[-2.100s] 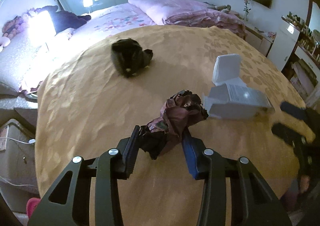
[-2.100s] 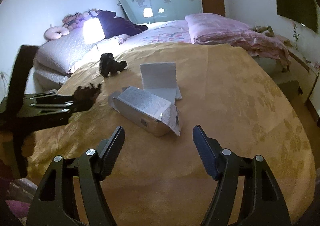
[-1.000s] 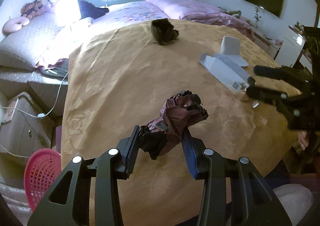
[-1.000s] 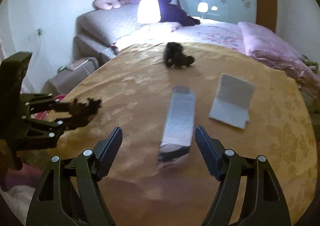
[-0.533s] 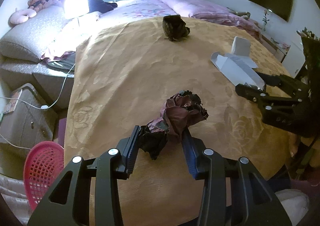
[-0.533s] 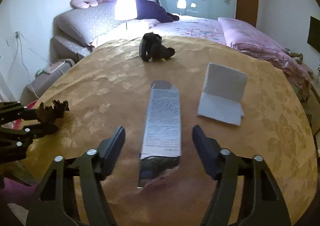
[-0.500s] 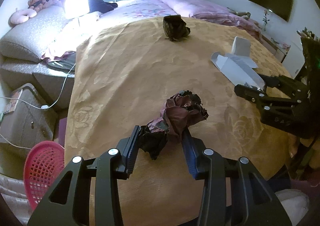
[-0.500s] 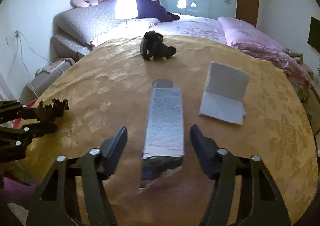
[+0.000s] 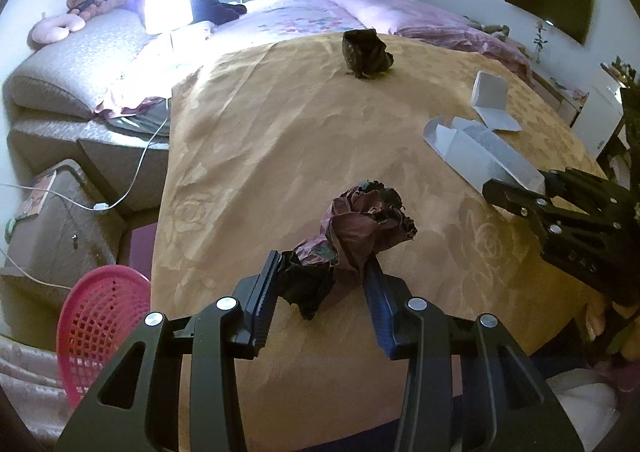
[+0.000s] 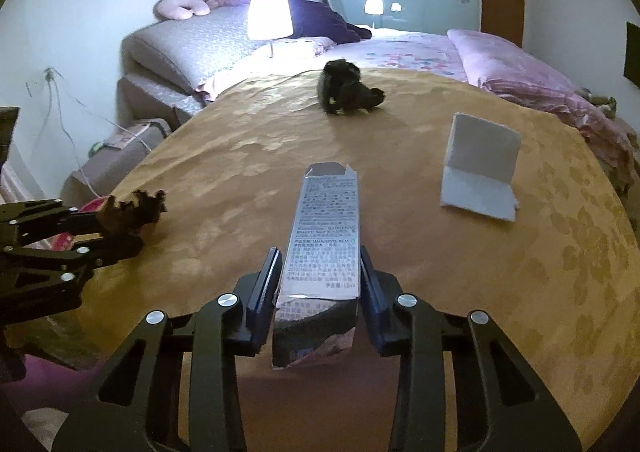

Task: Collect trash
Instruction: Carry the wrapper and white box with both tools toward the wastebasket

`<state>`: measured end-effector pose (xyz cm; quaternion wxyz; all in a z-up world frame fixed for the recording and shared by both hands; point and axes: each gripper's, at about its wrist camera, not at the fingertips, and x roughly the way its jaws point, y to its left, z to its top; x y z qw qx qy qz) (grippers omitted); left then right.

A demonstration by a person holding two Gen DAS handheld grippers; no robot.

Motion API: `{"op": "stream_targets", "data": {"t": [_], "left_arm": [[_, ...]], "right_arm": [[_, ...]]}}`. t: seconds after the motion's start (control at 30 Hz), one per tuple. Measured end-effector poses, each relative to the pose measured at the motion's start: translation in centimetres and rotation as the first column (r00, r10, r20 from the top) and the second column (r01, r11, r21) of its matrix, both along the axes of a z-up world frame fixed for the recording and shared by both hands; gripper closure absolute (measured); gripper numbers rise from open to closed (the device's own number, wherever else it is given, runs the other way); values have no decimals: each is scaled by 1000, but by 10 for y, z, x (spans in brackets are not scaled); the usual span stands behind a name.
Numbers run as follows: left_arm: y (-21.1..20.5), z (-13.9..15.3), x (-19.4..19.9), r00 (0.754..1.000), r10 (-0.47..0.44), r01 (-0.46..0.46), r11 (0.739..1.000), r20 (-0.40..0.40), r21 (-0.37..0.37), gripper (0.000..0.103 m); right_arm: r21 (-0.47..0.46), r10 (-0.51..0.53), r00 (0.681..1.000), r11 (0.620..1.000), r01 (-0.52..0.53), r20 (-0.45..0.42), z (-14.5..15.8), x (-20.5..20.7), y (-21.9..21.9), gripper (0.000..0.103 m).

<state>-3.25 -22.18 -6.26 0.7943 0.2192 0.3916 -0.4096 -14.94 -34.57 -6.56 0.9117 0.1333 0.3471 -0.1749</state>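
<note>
Two items of trash are in hand at this moment, one per gripper.

Left wrist view: the left gripper (image 9: 320, 292) has its fingers pinching a crumpled dark-red paper wad (image 9: 352, 236), which sticks up and forward out of them above the counter (image 9: 248, 155) with its yellow patterned cloth. A second dark crumpled wad (image 9: 366, 53) lies at the far edge of the counter. A folded white card (image 9: 490, 103) stands toward the far right, and the long silver carton (image 9: 484, 155) lies just in front of it, its near end between the fingers of the right gripper (image 9: 516, 187). A pink basket (image 9: 100, 328) sits on the floor below the counter's left edge. The bed (image 9: 304, 17) lies beyond.

Right wrist view: the right gripper (image 10: 320, 284) has just been closing, and its fingers now press both sides of the silver carton (image 10: 326, 236), which points away along the counter (image 10: 460, 272). The white card (image 10: 478, 171) stands apart to the right. The dark wad (image 10: 346, 91) lies at the far edge. The left gripper (image 10: 120, 228) enters at left, holding its paper wad (image 10: 132, 209).
</note>
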Motion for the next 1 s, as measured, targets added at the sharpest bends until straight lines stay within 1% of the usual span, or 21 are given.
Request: {"op": "stream_targets", "data": {"t": [0.27, 0.4, 0.5, 0.57, 0.6, 0.63, 0.67, 1.0], "left_arm": [[6, 0, -2, 1000, 10, -10, 1000, 2, 8, 64], [7, 0, -3, 1000, 13, -13, 1000, 6, 9, 64], [8, 1, -3, 1000, 17, -18, 1000, 9, 9, 64], [9, 1, -3, 1000, 20, -20, 1000, 11, 9, 64], [10, 1, -3, 1000, 21, -21, 1000, 13, 9, 64], [10, 1, -3, 1000, 22, -22, 1000, 14, 9, 64], [11, 2, -3, 1000, 24, -24, 1000, 15, 9, 64], [27, 7, 5, 998, 62, -62, 998, 26, 4, 64]], "right_arm": [[18, 51, 999, 999, -51, 5, 0, -6, 23, 66], [22, 51, 999, 998, -51, 2, -1, -3, 22, 60], [6, 50, 999, 999, -50, -1, 0, 0, 24, 60], [0, 53, 999, 999, -53, -6, -1, 2, 25, 61], [-2, 54, 999, 999, -54, -6, -1, 3, 25, 63], [-3, 59, 998, 998, -59, -11, -1, 5, 26, 68], [-1, 64, 998, 998, -64, -13, -1, 6, 26, 68], [19, 131, 991, 991, -130, -9, 4, 22, 43, 69]]}}
